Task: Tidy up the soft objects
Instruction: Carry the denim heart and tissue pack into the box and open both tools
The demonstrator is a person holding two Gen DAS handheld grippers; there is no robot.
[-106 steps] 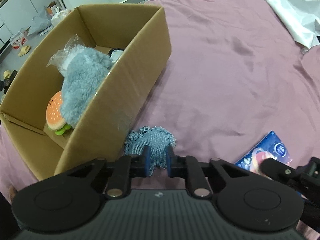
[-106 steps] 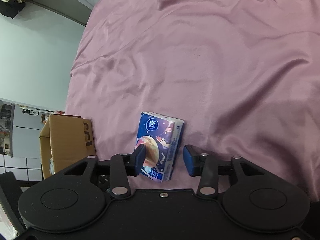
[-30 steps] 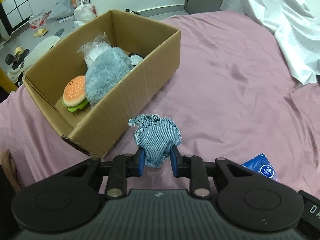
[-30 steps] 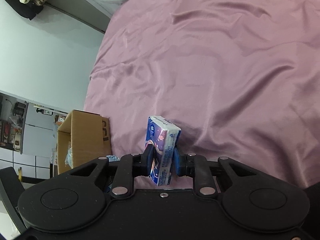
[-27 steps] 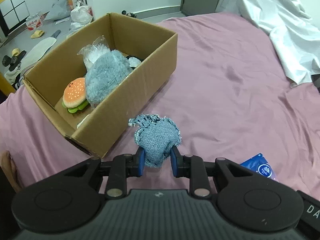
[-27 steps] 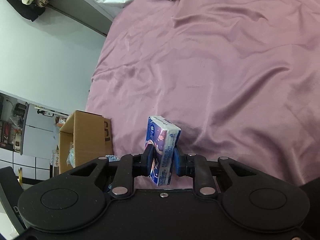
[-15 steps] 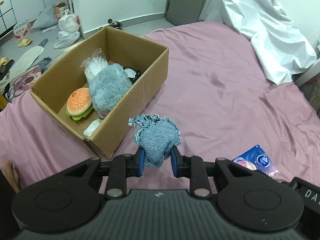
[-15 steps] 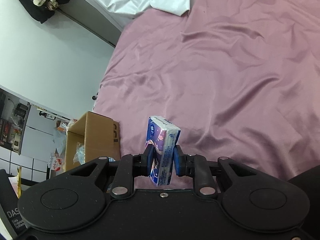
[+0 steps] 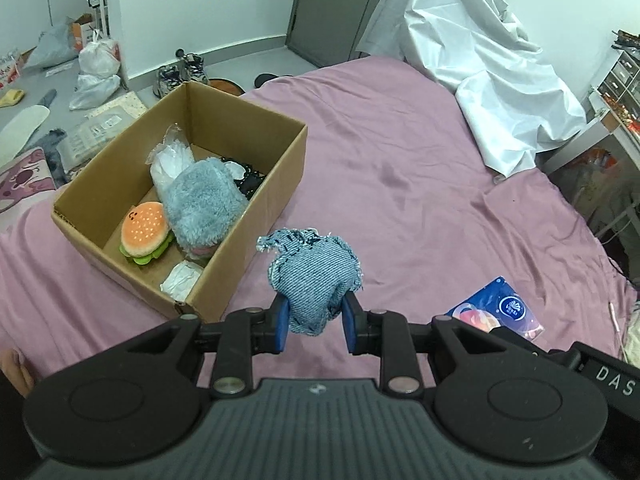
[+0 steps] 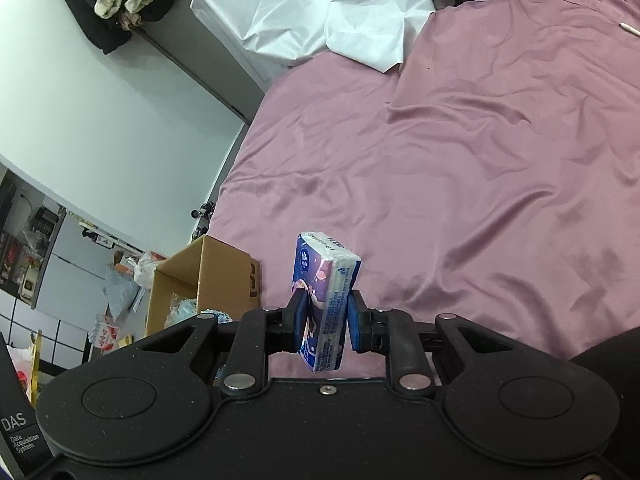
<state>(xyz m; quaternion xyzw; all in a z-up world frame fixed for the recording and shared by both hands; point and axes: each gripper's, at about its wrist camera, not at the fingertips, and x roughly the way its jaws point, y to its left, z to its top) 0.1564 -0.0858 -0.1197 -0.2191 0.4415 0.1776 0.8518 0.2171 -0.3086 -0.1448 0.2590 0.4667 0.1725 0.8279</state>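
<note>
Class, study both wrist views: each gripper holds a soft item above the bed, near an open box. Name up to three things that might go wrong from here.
1. The left gripper pinches only the lower part of the denim pouch; it may slip out before reaching the cardboard box.
2. The box already holds a grey plush and burger toy, so free space is tight.
3. The right gripper squeezes the tissue pack, which may crumple.
</note>
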